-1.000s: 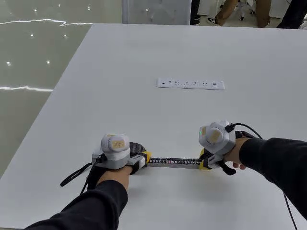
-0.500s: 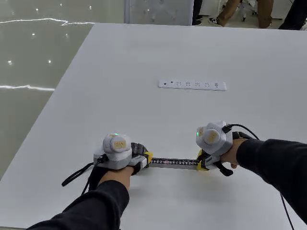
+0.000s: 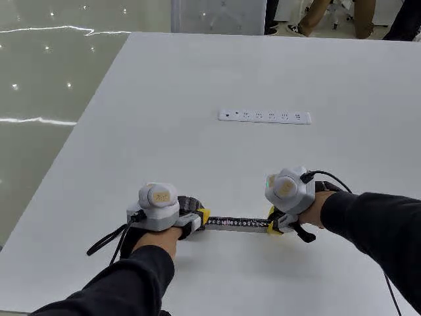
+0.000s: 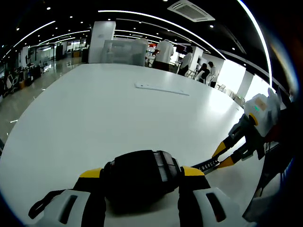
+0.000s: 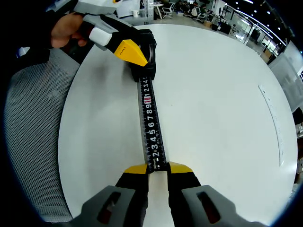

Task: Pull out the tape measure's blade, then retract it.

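left gripper (image 3: 197, 220) grips case (image 4: 137, 177) — right gripper (image 5: 156, 167), blade (image 5: 149, 120)

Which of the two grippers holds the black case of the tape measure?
The left gripper: it is shut around the case. The right gripper pinches the blade instead.

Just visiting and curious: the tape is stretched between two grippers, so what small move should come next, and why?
Probably ease the right gripper a little closer to the case, letting the blade slide back in. Its jaws are shut on the blade's tip, the left gripper clamps the case, and the gap has been narrowing.
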Demonstrator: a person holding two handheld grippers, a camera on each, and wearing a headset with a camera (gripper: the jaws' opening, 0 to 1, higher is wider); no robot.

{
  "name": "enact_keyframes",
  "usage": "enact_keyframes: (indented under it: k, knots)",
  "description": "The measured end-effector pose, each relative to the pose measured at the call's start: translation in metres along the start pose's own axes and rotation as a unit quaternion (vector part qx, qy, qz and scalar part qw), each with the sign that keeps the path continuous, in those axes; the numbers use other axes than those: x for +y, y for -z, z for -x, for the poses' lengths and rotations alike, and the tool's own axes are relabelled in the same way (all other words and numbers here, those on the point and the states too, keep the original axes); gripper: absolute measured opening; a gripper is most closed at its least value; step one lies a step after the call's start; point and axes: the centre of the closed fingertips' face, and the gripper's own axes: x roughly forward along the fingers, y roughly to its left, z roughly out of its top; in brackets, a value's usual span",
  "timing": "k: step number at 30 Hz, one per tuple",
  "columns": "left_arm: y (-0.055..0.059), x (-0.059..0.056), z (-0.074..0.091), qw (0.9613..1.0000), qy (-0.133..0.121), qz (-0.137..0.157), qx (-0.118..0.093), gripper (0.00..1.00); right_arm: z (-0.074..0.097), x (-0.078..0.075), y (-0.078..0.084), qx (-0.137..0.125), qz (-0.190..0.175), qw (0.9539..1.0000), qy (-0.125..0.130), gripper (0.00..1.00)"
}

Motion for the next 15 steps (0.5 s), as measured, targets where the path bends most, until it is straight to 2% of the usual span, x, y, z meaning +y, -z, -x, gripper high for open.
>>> enact_keyframes:
  k: [7, 11, 15]
  knots:
    - [0.000, -0.001, 0.000, 1.0000, -0.002, -0.004, 0.002, 0.57, -0.003, -0.001, -0.007, -0.007, -0.006, 1.0000, 0.000, 0.11]
    - [0.000, -0.001, 0.000, 1.0000, 0.000, -0.003, 0.003, 0.57, -0.006, 0.001, -0.016, -0.020, -0.015, 0.9997, -0.001, 0.11]
    - [0.000, -0.001, 0.000, 1.0000, -0.001, -0.003, 0.004, 0.57, -0.007, 0.000, -0.020, -0.019, -0.014, 0.9997, -0.003, 0.11]
